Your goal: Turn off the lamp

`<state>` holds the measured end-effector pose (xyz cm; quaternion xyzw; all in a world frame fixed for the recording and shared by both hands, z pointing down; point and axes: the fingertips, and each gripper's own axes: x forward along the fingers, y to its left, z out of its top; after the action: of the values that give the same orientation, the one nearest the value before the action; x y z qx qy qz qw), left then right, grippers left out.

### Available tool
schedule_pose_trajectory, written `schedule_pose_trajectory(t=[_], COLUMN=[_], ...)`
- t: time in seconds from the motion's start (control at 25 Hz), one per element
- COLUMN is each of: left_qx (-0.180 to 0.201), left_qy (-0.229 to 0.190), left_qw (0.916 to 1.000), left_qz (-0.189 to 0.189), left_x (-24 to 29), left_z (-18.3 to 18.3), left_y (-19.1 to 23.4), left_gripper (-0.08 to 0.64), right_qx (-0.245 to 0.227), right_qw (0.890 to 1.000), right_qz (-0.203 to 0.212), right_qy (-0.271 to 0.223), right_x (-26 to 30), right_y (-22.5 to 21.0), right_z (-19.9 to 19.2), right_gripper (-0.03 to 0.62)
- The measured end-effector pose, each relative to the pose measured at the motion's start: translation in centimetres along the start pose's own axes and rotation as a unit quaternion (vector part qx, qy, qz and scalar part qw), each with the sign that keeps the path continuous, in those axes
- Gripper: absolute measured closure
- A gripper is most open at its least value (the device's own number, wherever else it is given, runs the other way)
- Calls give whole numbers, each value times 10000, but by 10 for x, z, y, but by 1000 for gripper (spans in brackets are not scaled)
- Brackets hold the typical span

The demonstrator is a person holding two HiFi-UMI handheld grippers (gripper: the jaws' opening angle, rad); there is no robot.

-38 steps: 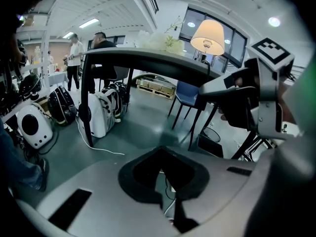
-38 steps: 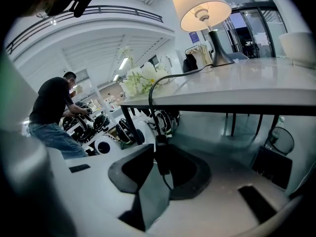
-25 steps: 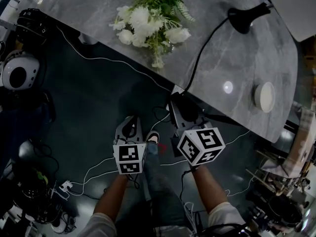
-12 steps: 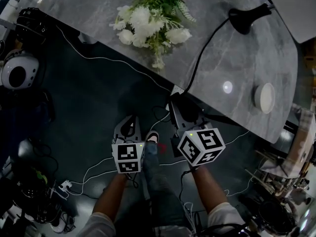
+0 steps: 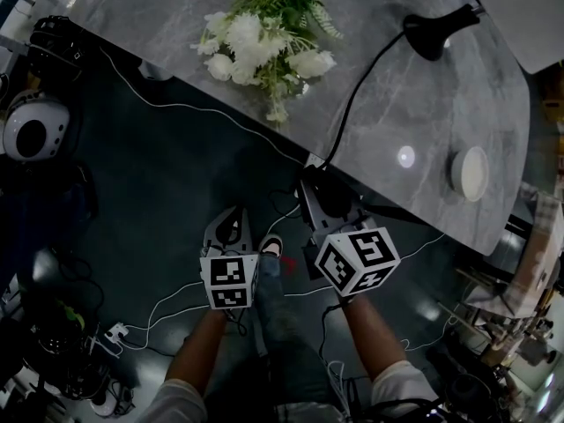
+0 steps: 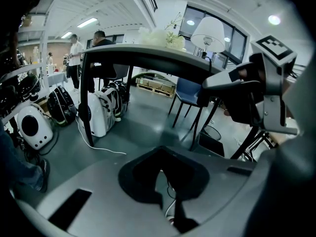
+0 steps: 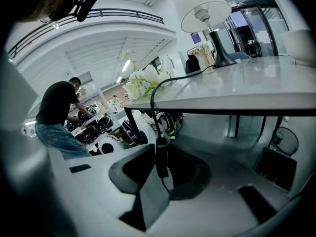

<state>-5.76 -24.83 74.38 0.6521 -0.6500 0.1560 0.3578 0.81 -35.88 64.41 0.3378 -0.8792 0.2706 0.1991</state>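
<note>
Just below the table (image 7: 237,90) edge, the right gripper (image 7: 160,168) clamps the unlit lamp (image 7: 206,19)'s cord switch (image 7: 161,154), while the left gripper (image 6: 167,194), lower, has its jaws together, empty.

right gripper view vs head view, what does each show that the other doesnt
Only the right gripper view: the lamp shade, looking unlit, a person in a black shirt at the back, and the inline switch between the jaws of the right gripper.
Only the head view: the left gripper, the person's forearms and a white cable on the floor.
Both: the grey table, the white flowers, the lamp base, its black cord running off the table edge, and a white dish.
</note>
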Motion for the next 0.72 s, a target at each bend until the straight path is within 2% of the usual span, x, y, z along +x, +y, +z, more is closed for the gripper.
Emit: schedule_pose_trajectory(t=[0.48, 0.72], left_qx=[63, 74], left_qy=[18, 21], left_qw=[10000, 10000], left_qz=[52, 53], left_x=[-5, -7], left_z=[-7, -11], left_y=[-2, -8], left_gripper=[565, 565], right_qx=[117, 289], right_qw=[9995, 9991], right_qz=[64, -73], right_qy=[-271, -313], right_x=[-16, -32], right_y=[-1, -8], right_z=[9, 1], right_gripper=[491, 491])
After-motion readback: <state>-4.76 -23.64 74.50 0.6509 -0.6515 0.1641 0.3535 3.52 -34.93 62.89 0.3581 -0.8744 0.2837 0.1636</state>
